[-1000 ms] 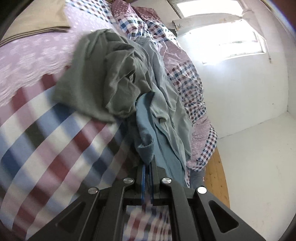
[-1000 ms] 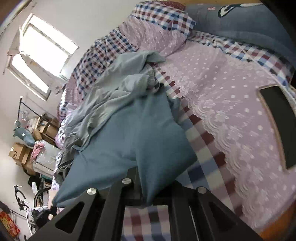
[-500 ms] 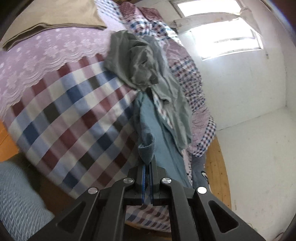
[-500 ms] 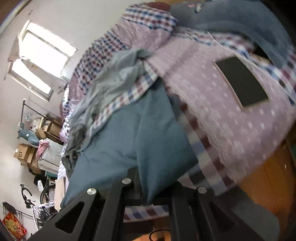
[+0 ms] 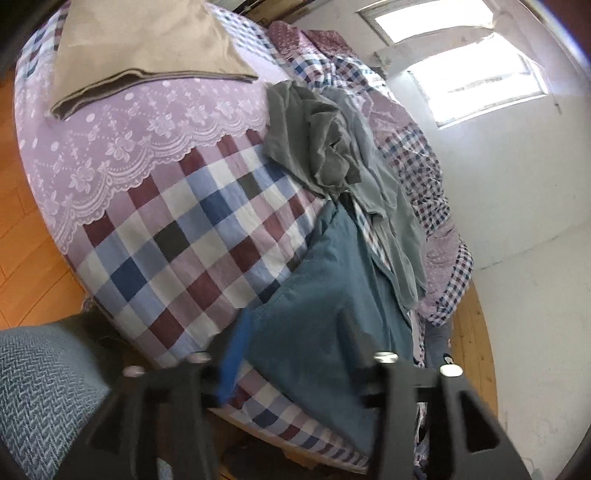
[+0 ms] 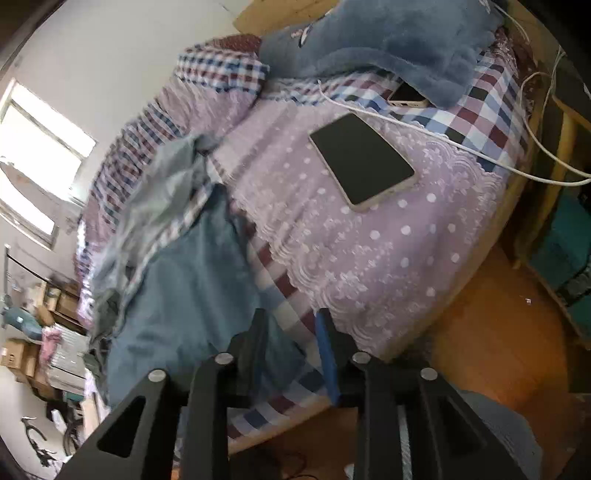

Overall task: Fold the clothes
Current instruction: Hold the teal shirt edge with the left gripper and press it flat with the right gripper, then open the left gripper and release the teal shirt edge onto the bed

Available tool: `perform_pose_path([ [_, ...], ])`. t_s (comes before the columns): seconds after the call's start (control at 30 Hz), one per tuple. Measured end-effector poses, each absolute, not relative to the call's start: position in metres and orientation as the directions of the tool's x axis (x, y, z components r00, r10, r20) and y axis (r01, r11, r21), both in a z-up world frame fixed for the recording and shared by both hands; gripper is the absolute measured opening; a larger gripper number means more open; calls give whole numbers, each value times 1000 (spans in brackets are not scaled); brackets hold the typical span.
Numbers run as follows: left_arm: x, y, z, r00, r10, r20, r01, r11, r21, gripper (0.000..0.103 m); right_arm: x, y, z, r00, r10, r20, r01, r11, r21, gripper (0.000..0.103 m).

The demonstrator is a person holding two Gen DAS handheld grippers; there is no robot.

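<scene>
Claws both spread, gripping nothing: left claw, right claw. Teal garment lies spread on bed, unfolded. Grey heap crumpled beyond. Tan piece folded.

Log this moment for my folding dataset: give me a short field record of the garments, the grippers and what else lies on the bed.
surface: bed with checked quilt
garment in work: teal garment, spread flat at the bed's near edge
left gripper: open, blurred, teal cloth lies between the fingers
right gripper: open, at the teal garment's edge
waiting pile: crumpled grey clothes beyond the teal garment
already folded: tan cloth on the lilac lace cover
other items: tablet, phone, white cable, blue plush blanket
</scene>
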State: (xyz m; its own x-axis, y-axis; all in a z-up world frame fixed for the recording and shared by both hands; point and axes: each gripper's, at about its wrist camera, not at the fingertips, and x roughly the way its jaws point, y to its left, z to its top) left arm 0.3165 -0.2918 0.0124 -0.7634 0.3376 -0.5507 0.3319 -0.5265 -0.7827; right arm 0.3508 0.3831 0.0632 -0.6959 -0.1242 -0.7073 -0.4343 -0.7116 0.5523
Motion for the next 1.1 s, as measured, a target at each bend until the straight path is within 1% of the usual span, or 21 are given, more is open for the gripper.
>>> perform_pose_path([
  [0.03,316,-291,13,-765,340,-547,321,-534,-782,56,349,382,64,-706,-123,-697,-417,-724,550,42],
  [0.07,315,-290,13,-765,342,-546,315,-541,-780,59,347,379,65,-714,-127,-688,-397,-736,548,45],
  [0.1,313,-288,13,-765,344,-545,308,-548,-778,63,342,375,65,-716,-131,-685,-380,-751,540,45],
  [0.2,305,-281,15,-765,349,-542,285,-570,-770,64,325,366,66,-712,-145,-687,-329,-796,509,45],
  [0.3,296,-272,20,-761,336,-555,260,-626,-735,64,305,361,62,-699,-175,-693,-262,-839,476,45],
  [0.37,286,-264,21,-746,326,-581,248,-674,-696,64,290,359,54,-666,-195,-720,-232,-863,448,44],
  [0.43,271,-255,18,-705,324,-631,238,-729,-641,64,276,357,38,-593,-233,-770,-215,-876,431,42],
  [0.47,264,-249,16,-686,321,-653,231,-755,-613,64,272,355,31,-559,-247,-791,-212,-880,425,36],
  [0.5,258,-243,15,-672,310,-672,215,-788,-578,64,268,353,25,-527,-258,-810,-211,-883,418,20],
  [0.53,252,-236,14,-659,298,-691,197,-818,-541,63,270,353,24,-518,-249,-818,-215,-888,406,8],
  [0.57,246,-229,13,-646,282,-710,181,-846,-501,62,273,354,26,-523,-229,-821,-224,-893,392,0],
  [0.6,242,-223,10,-625,254,-738,178,-874,-451,53,277,356,28,-528,-209,-823,-232,-897,377,0],
  [0.63,236,-218,3,-588,217,-779,192,-898,-395,47,280,357,29,-532,-189,-825,-241,-901,362,0],
  [0.67,233,-217,-5,-553,200,-809,214,-904,-370,34,284,358,31,-536,-169,-827,-249,-904,346,0],
  [0.7,230,-217,-12,-526,192,-829,237,-902,-360,29,288,363,31,-534,-131,-835,-284,-903,323,0],
  [0.77,231,-222,-16,-516,201,-832,267,-885,-380,29,295,376,29,-527,-53,-848,-370,-884,285,0],
  [0.83,233,-224,-13,-521,202,-829,277,-879,-389,29,295,381,29,-540,-59,-840,-384,-870,308,0],
  [0.87,234,-225,-13,-523,203,-828,282,-876,-392,29,295,381,30,-548,-55,-835,-388,-867,312,4],
  [0.97,235,-228,-11,-538,204,-818,299,-861,-412,29,292,378,33,-571,-27,-821,-398,-865,306,6],
  [1.03,238,-232,-8,-558,207,-804,306,-849,-431,29,289,376,38,-596,-14,-803,-396,-865,309,15],
  [1.1,241,-238,-4,-583,211,-785,305,-838,-452,36,286,371,43,-623,-6,-782,-386,-868,313,36],
])
